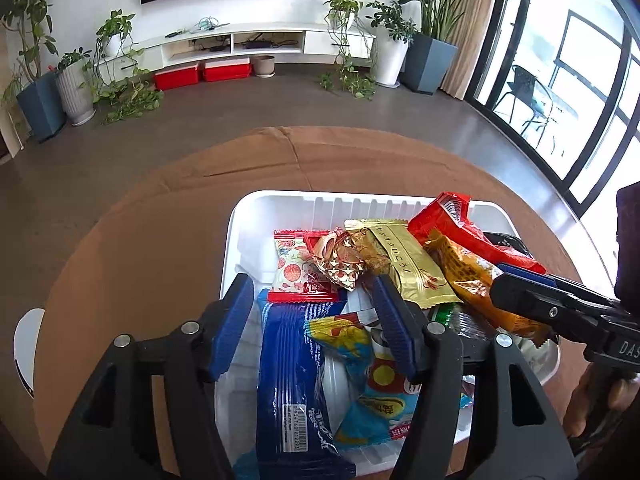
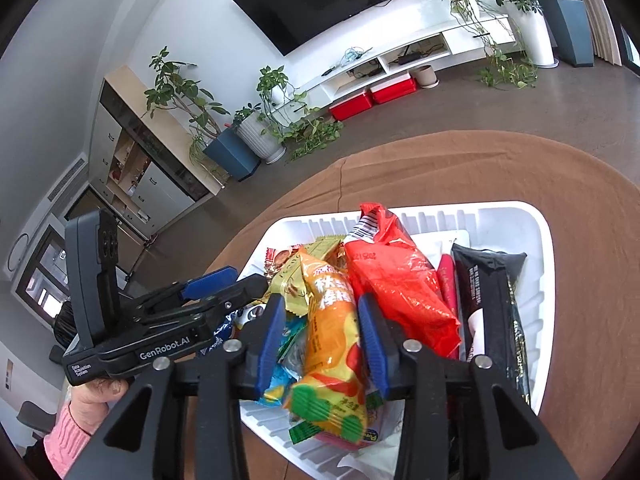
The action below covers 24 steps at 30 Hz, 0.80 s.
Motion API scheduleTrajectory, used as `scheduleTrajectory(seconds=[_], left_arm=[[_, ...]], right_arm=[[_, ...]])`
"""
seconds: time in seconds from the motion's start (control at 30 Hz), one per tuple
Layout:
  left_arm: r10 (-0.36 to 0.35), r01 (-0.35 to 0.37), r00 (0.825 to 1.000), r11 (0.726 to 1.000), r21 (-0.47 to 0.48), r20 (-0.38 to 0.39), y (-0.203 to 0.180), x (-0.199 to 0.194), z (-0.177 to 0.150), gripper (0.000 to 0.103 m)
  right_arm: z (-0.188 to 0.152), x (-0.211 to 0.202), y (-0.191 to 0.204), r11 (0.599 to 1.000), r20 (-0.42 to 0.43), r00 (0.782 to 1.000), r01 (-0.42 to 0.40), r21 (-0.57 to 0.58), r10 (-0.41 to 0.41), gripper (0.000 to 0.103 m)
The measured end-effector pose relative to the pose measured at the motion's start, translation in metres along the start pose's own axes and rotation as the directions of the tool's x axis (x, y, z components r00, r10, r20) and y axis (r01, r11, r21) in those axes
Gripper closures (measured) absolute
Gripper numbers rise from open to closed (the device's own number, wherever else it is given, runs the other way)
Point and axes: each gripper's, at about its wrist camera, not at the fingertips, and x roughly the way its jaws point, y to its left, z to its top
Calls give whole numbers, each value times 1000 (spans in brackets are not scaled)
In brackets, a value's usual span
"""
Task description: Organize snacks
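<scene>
A white basket (image 1: pixel 232 240) (image 2: pixel 549 264) on the brown table holds several snack packets. My left gripper (image 1: pixel 315 320) (image 2: pixel 240 282) hangs open over its near left part, pads apart on either side of a dark blue packet (image 1: pixel 292 368) and a light blue and yellow packet (image 1: pixel 356 344) without pressing them. My right gripper (image 2: pixel 322 340) (image 1: pixel 500 280) is open over the right part. An orange packet (image 2: pixel 332 320) (image 1: pixel 468 276) lies between its pads on the pile. A red packet (image 2: pixel 396 280) (image 1: pixel 452 220), a gold packet (image 1: pixel 408 256) and a black packet (image 2: pixel 492 280) lie around it.
The round table wears a brown cloth (image 1: pixel 140 260) with bare room left of and behind the basket. A white chair (image 1: pixel 28 344) stands at the table's left edge. A hand in a pink sleeve (image 2: pixel 64 440) holds the left gripper. Plants and a TV cabinet line the far wall.
</scene>
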Motion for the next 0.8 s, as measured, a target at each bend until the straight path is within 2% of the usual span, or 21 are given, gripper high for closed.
scheduleTrajectory(seconds=[0.1, 0.23, 0.3, 0.5, 0.6, 0.8], left_arm=[[12, -12, 1000, 1000, 13, 14, -3, -6, 0, 42], [23, -24, 999, 1000, 20, 39, -7, -17, -3, 34], [32, -34, 998, 999, 23, 52, -10, -24, -5, 33], [57, -59, 994, 998, 19, 97, -25, -52, -16, 18], [55, -57, 991, 998, 17, 124, -32, -67, -23, 15], [68, -68, 979, 998, -10, 194, -48, -109, -44, 7]], right_arm=[[1, -1, 3, 1000, 2, 1000, 1, -6, -1, 56], [2, -5, 8, 1000, 14, 1000, 7, -24, -7, 48], [2, -8, 10, 1000, 21, 1000, 6, -28, -5, 47], [0, -24, 16, 999, 48, 999, 0, -36, 2, 44], [-6, -34, 20, 999, 60, 998, -1, -44, 4, 44], [-22, -57, 28, 998, 78, 997, 8, -68, -3, 43]])
